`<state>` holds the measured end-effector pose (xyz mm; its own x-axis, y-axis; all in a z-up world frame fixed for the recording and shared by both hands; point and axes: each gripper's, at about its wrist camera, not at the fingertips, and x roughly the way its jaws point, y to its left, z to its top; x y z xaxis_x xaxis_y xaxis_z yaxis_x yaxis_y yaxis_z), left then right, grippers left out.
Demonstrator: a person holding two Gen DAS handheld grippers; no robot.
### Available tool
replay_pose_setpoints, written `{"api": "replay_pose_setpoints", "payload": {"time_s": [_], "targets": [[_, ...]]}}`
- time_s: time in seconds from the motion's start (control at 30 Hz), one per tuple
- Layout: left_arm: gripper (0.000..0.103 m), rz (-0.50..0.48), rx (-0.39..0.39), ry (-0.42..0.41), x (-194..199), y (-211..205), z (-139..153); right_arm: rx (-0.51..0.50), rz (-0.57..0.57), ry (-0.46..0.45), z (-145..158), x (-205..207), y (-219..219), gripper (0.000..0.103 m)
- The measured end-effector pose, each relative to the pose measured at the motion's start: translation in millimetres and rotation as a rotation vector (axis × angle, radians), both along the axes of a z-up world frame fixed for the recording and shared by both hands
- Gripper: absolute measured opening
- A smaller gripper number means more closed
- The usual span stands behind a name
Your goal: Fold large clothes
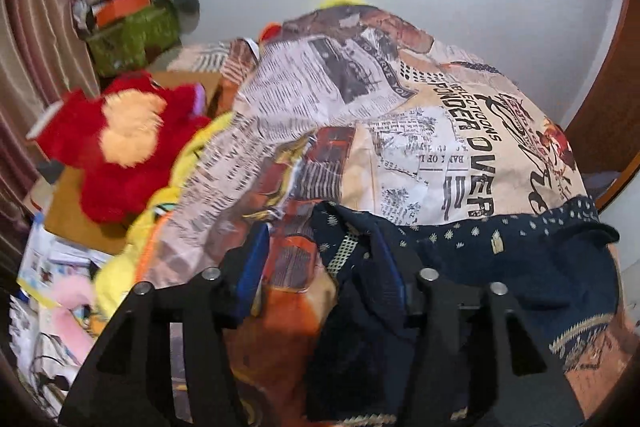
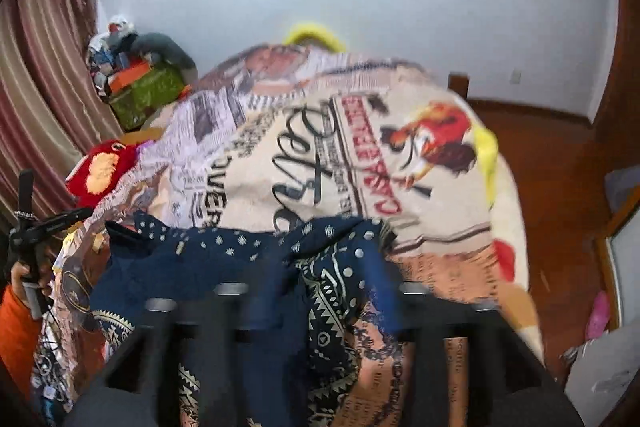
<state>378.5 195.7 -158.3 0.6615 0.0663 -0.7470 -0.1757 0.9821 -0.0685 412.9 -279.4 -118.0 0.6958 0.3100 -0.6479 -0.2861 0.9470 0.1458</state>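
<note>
A dark navy garment with gold dots and patterned trim (image 1: 500, 267) lies on a bed covered by a newspaper-print sheet (image 1: 400, 107). My left gripper (image 1: 320, 275) stands open, its jaws wide apart; a fold of the garment drapes over its right finger (image 1: 390, 279), and the left blue pad (image 1: 252, 267) is bare. In the right wrist view the same garment (image 2: 224, 259) hangs between and over my right gripper (image 2: 320, 295), whose jaws stand apart; the view is blurred. The left handle and a hand in an orange sleeve show at the left edge.
A red plush toy (image 1: 120, 143) and yellow cloth (image 1: 192, 163) lie left of the bed, with papers and a green box of clutter (image 1: 128, 31) beyond. A striped curtain (image 1: 32, 47) hangs at left. Wooden floor (image 2: 560, 167) lies right of the bed.
</note>
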Motion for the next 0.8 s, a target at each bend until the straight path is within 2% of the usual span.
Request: {"api": "replay_pose_setpoints", "payload": {"time_s": [0.07,0.23,0.33,0.43,0.6,0.7,0.73,0.8], "targets": [[0.057,-0.02,0.01,0.015,-7.5,-2.8,0.4,-0.006,0.021,-0.043,6.4,-12.0,1.6,0.072],[0.062,-0.113,0.03,0.083,-15.1,-20.5,-21.0,-0.054,0.085,-0.072,2.5,-28.4,19.7,0.076],[0.062,-0.18,0.046,0.143,-8.9,-34.5,-42.8,-0.116,0.131,-0.067,-12.5,-27.3,37.5,0.076],[0.062,-0.192,0.036,0.205,6.0,-39.3,-65.5,-0.209,0.179,-0.033,-36.4,-17.2,59.3,0.076],[0.062,-0.242,0.008,0.22,30.2,-46.1,-83.1,-0.326,0.245,0.0,-72.0,-1.6,81.9,0.075],[0.062,-0.299,-0.017,0.191,45.1,-54.0,-83.0,-0.315,0.3,-0.005,-80.3,5.4,92.6,0.069],[0.062,-0.308,-0.027,0.182,50.1,-56.1,-82.9,-0.307,0.316,-0.006,-81.4,7.4,95.4,0.062],[0.062,-0.318,-0.035,0.172,59.9,-59.9,-83.9,-0.308,0.335,-0.012,-85.3,13.1,104.9,0.056]]}}
